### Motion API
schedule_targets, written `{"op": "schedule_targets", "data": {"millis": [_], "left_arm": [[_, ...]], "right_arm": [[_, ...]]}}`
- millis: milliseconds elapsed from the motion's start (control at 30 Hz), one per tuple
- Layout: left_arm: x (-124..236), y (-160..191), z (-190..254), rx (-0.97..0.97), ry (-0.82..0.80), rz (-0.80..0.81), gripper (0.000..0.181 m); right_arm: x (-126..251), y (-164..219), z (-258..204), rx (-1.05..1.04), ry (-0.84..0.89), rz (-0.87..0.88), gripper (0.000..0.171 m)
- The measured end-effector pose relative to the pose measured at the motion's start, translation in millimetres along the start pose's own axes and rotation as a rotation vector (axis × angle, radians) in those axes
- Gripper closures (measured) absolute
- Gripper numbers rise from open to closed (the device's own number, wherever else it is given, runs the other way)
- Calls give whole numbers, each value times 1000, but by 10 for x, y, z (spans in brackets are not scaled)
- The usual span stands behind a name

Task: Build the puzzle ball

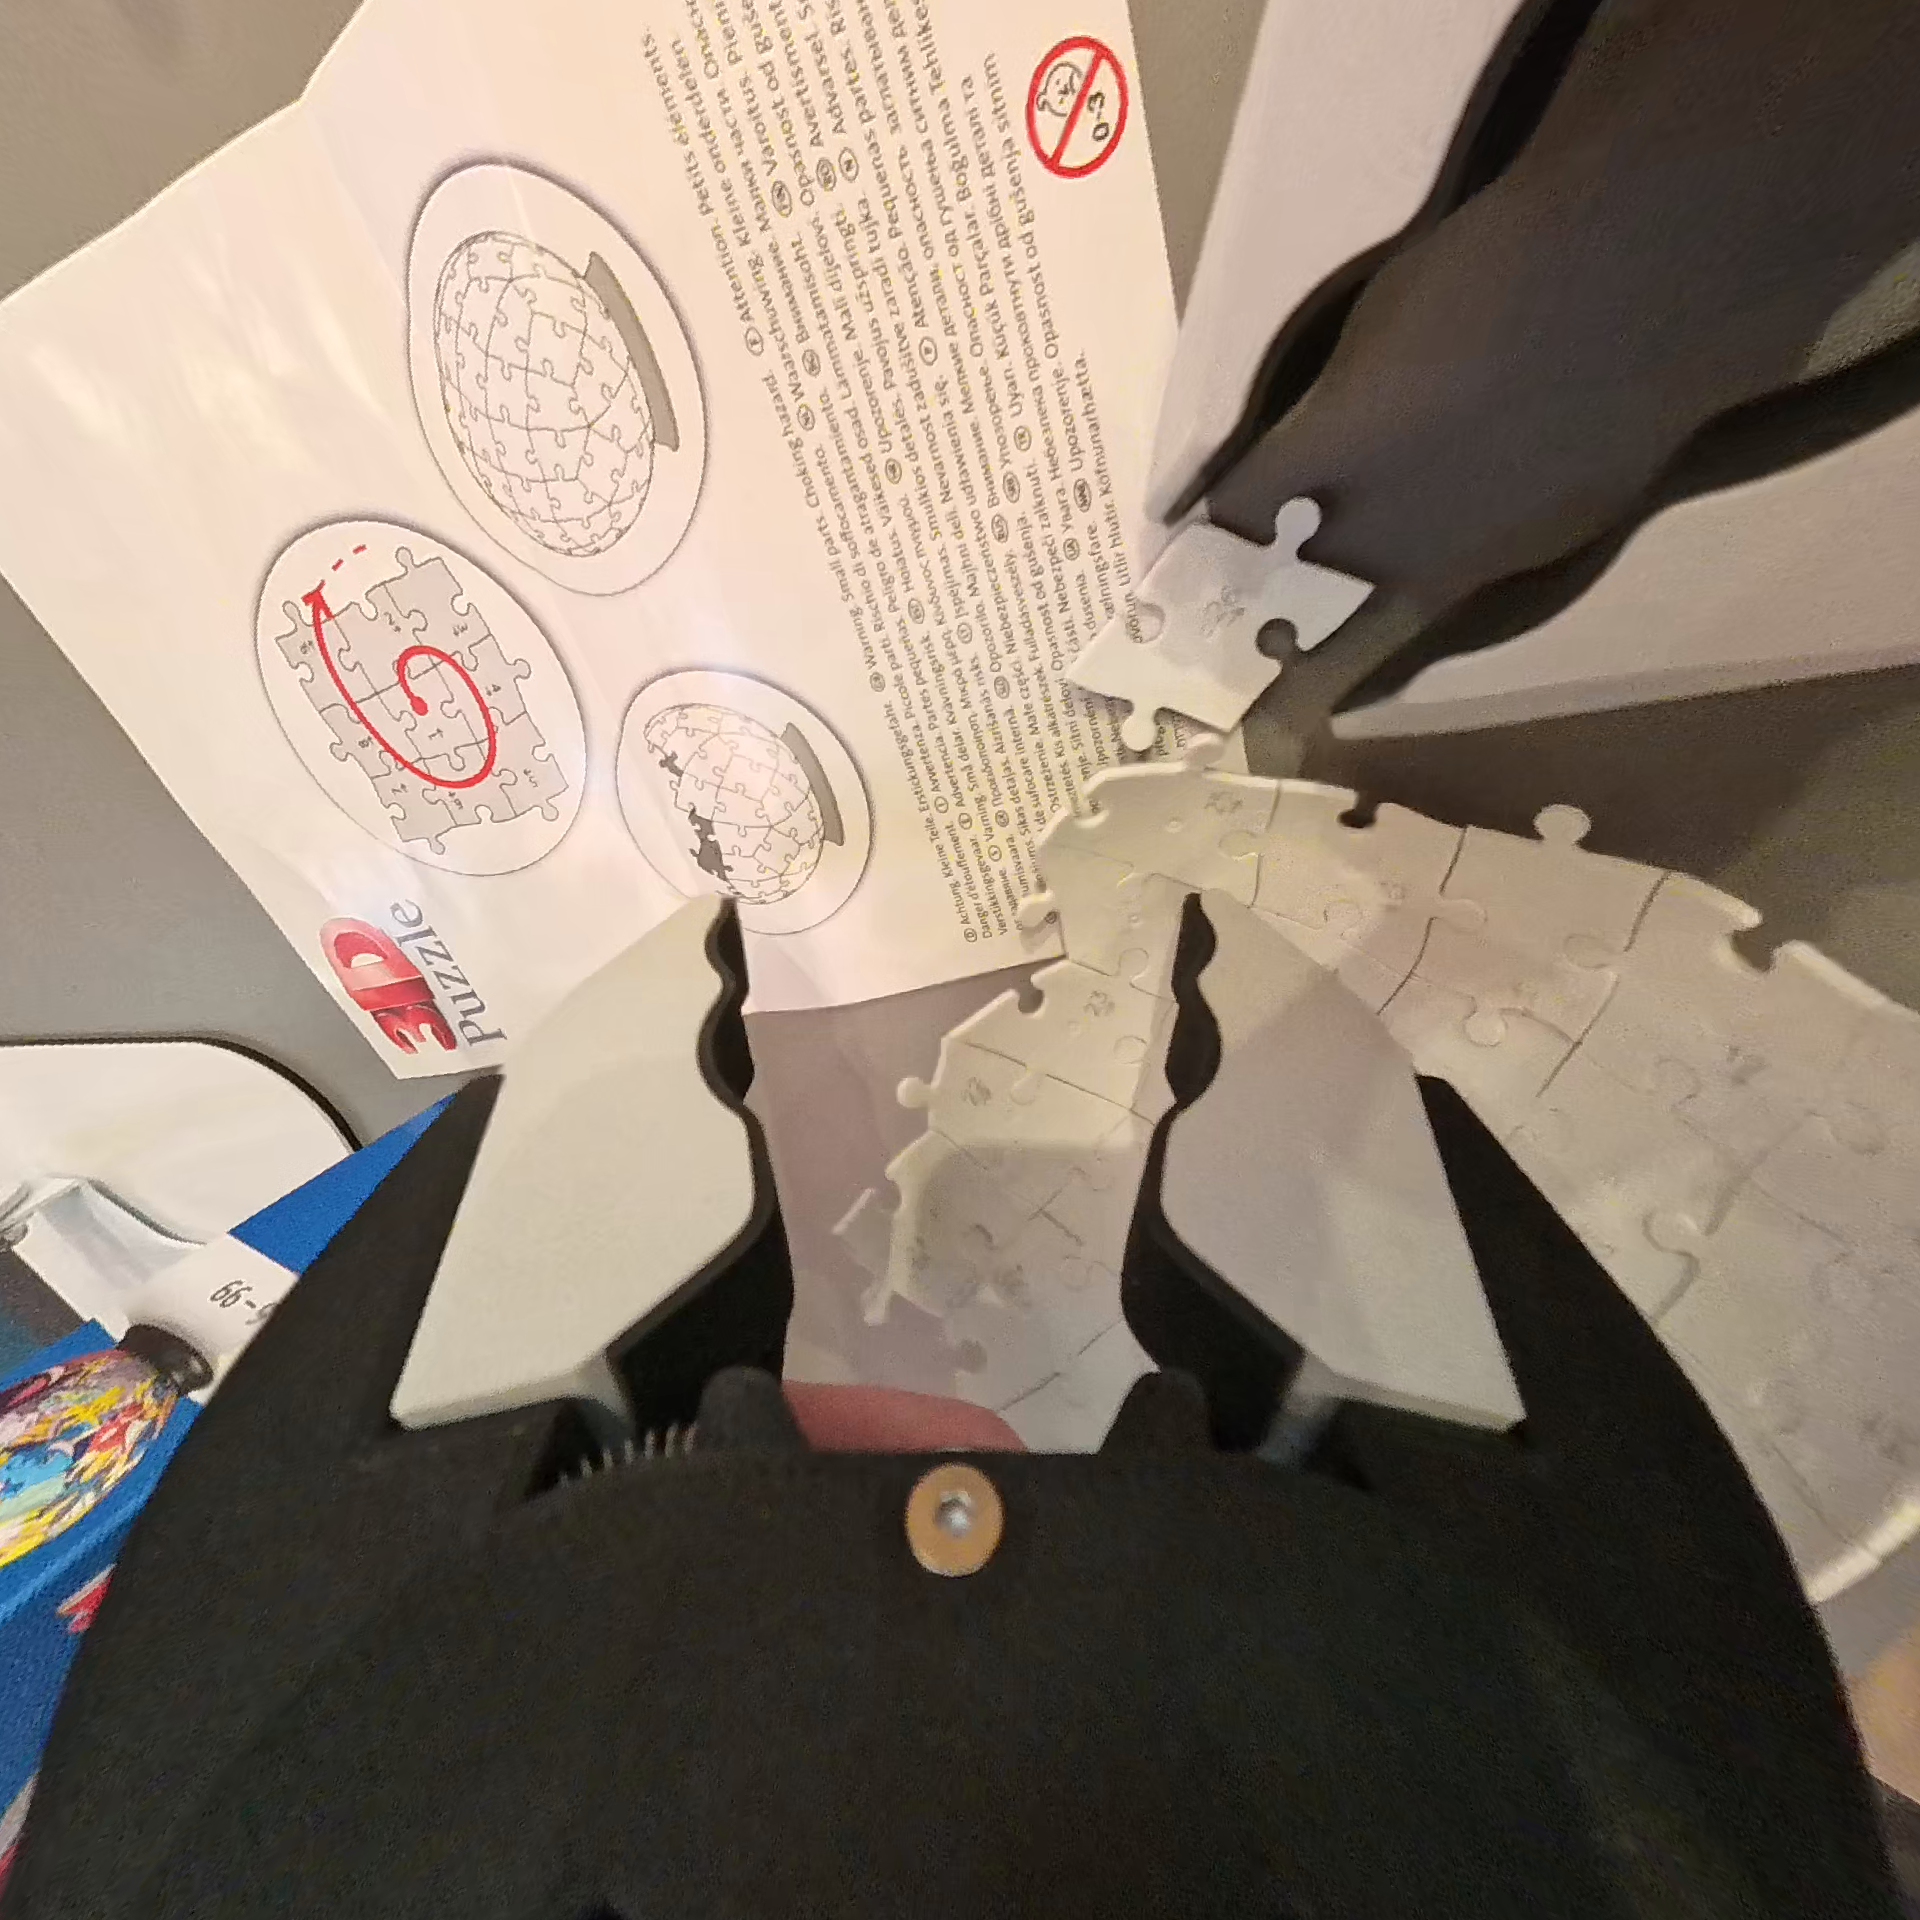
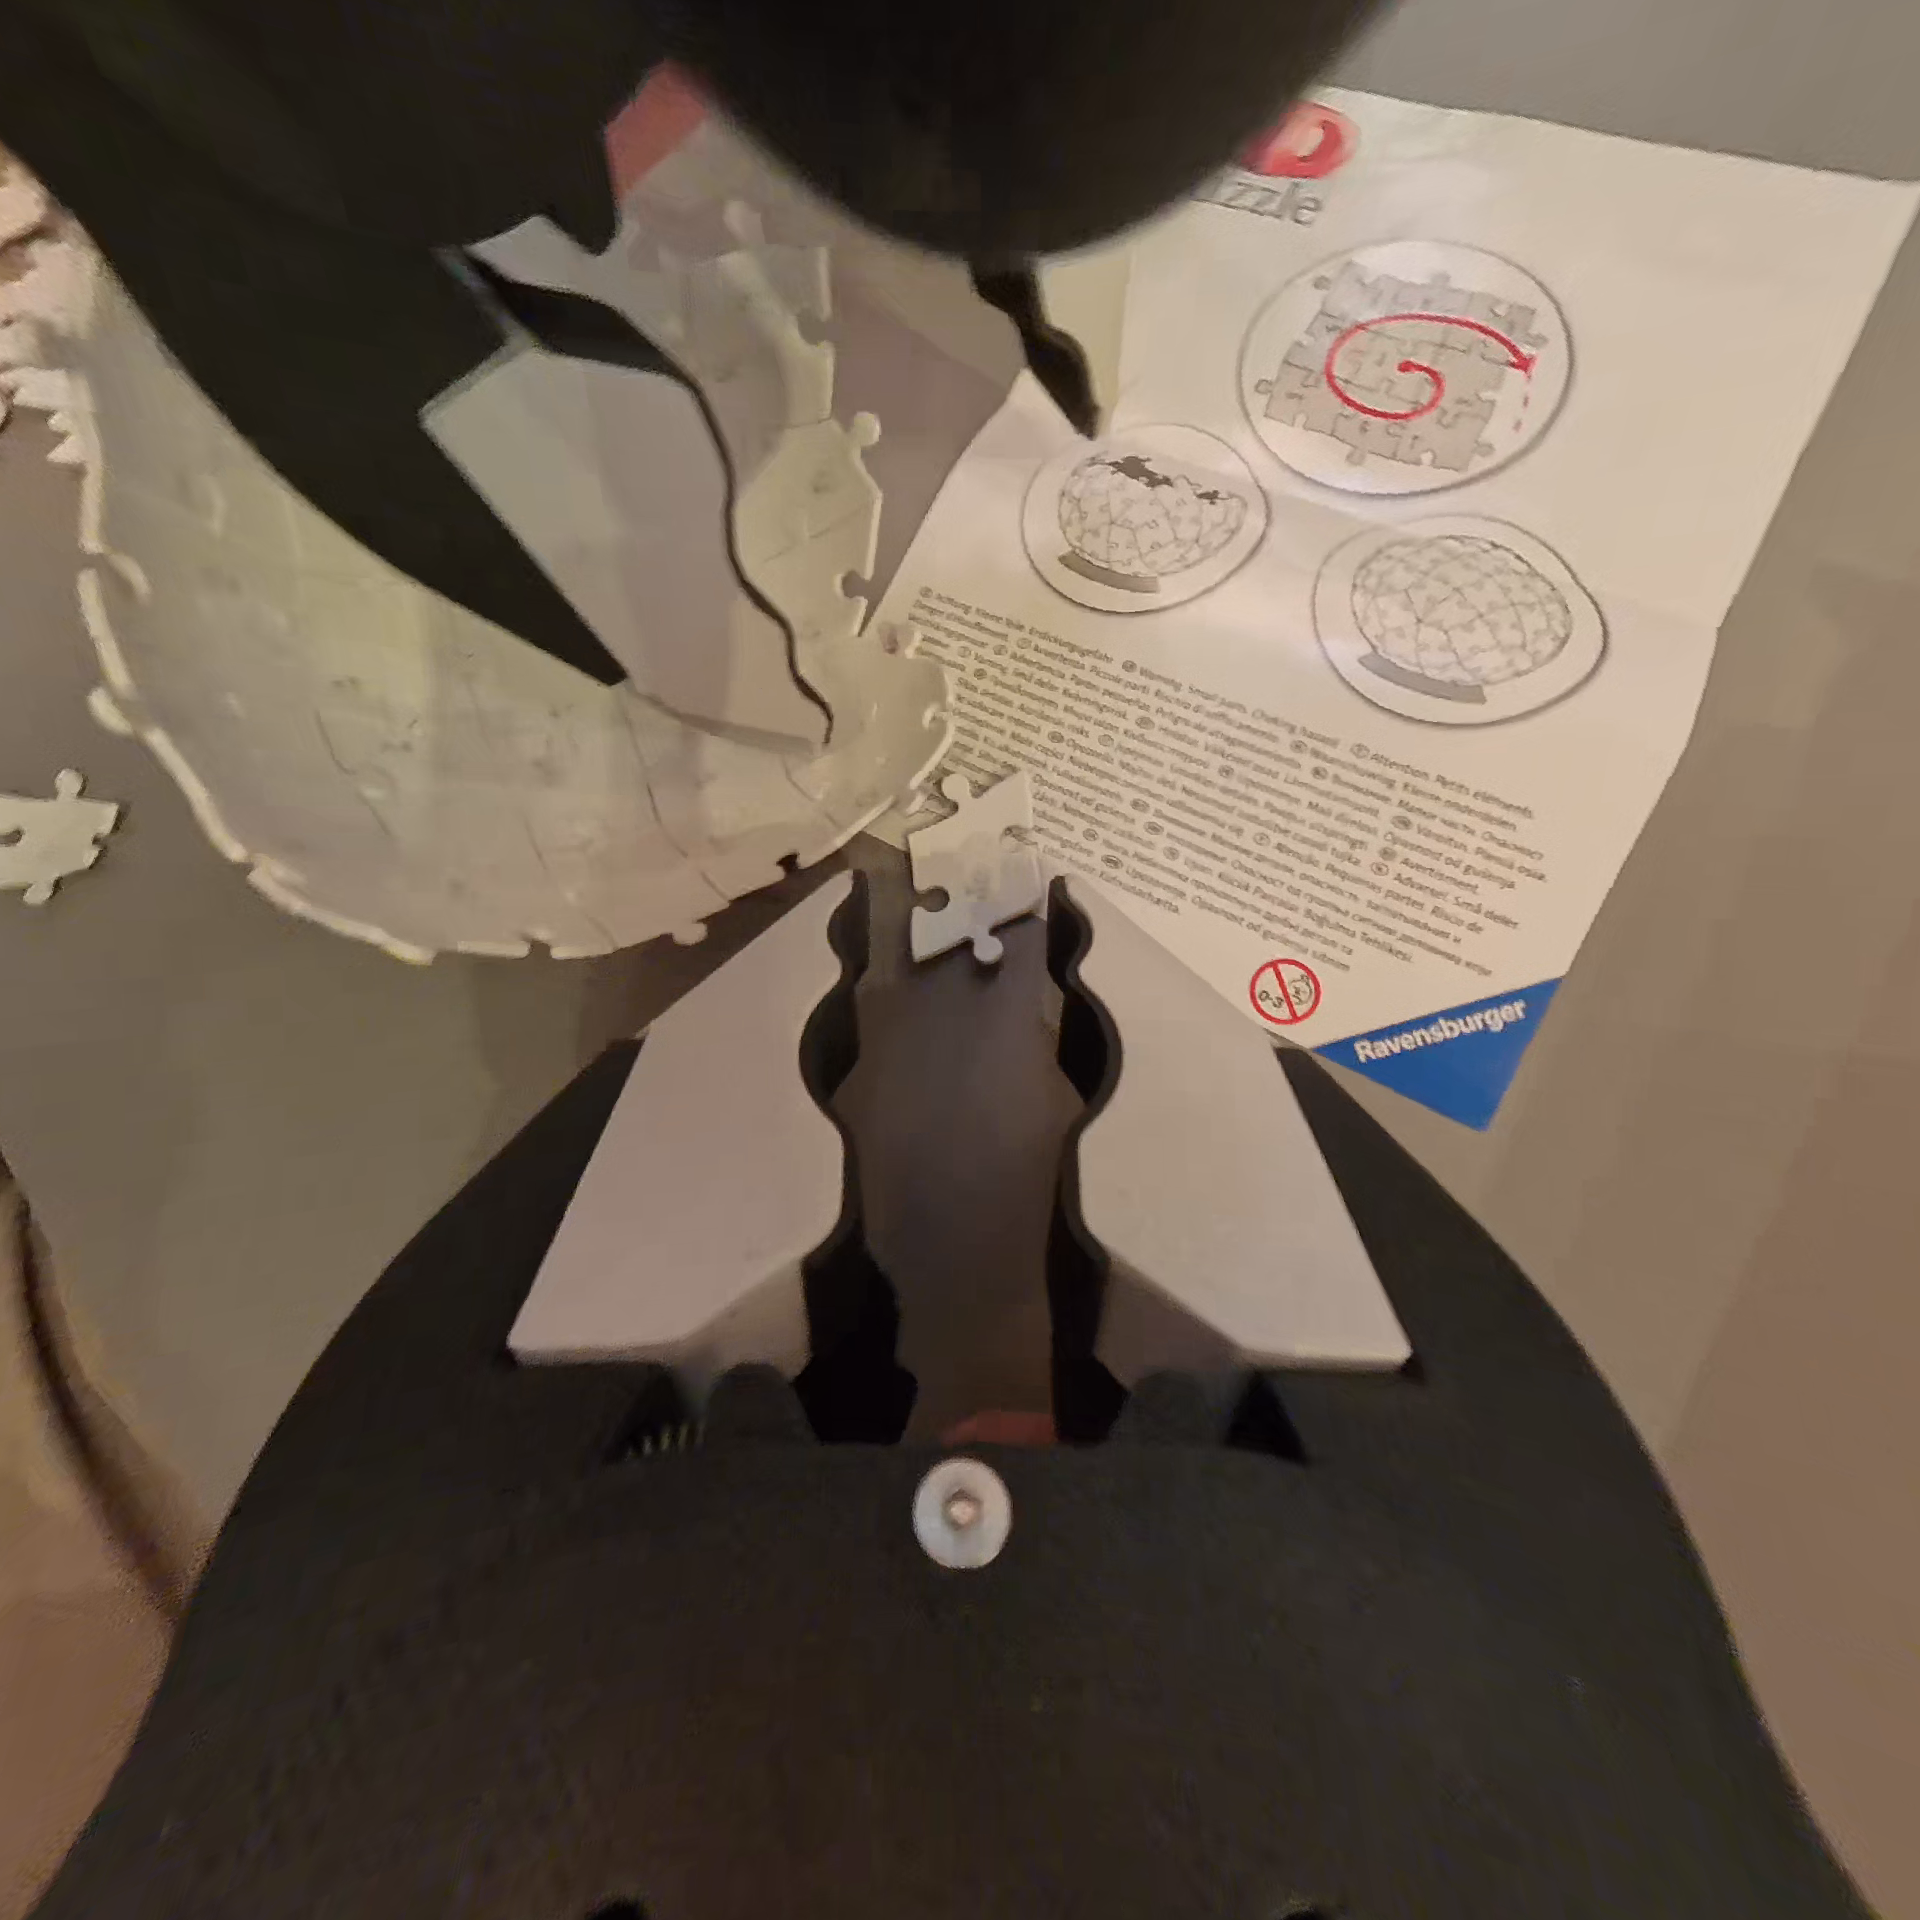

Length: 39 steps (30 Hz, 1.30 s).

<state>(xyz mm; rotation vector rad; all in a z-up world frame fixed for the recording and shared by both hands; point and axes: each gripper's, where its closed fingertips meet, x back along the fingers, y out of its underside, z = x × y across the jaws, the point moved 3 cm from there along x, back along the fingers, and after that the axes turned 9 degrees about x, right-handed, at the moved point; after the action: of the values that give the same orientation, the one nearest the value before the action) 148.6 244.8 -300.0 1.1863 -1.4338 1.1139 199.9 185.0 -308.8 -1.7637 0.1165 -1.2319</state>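
The partly built puzzle ball (image 1: 1507, 935) is a white curved shell with its numbered inner side showing; it also shows in the right wrist view (image 2: 416, 748). My left gripper (image 1: 958, 914) is open and straddles the shell's rim: its right finger lies inside the shell, its left finger outside over the paper. My right gripper (image 2: 956, 894) is shut on a single white puzzle piece (image 2: 971, 883), held across its width. In the left wrist view that piece (image 1: 1216, 623) hangs just above the shell's rim, almost touching it.
A folded instruction sheet (image 1: 520, 416) with diagrams lies on the grey table behind the shell, also in the right wrist view (image 2: 1558, 727). A blue puzzle box (image 1: 62, 1507) sits at lower left. A loose piece (image 2: 52, 842) lies left of the shell.
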Motion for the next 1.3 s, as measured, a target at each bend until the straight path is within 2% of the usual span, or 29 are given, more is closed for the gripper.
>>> {"op": "schedule_targets", "data": {"millis": [100, 233, 433, 533, 600, 667, 733, 933, 1067, 1300], "left_arm": [[-9, 5, 4, 2, 3, -3, 104], [-13, 15, 5, 18, 13, 4, 103], [-10, 39, 18, 37, 29, 14, 106], [-10, 40, 44, 39, 38, 10, 107], [-16, 40, 47, 42, 43, 5, 107], [-18, 42, 58, 46, 41, 2, 107], [-21, 50, 81, 48, 46, -1, 107], [-7, 132, 157, 78, 73, -13, 106], [-1, 192, 208, 86, 83, -21, 106], [21, 267, 252, 119, 81, -38, 107]], "right_arm": [[-1, 20, 93, 129, 33, -60, 143], [-9, -11, 139, 52, -48, -59, 148], [55, 26, 47, -39, -33, -28, 164], [136, -25, -83, -5, -62, 5, 156], [150, -23, -95, 121, -22, -23, 153], [105, -4, -73, 231, 15, -59, 153], [31, 23, -71, 256, -6, -71, 154], [2, 18, -162, 171, -37, -62, 156], [-16, 17, -163, 117, 42, -51, 157], [3, -51, -274, 59, 2, -16, 143]]}}
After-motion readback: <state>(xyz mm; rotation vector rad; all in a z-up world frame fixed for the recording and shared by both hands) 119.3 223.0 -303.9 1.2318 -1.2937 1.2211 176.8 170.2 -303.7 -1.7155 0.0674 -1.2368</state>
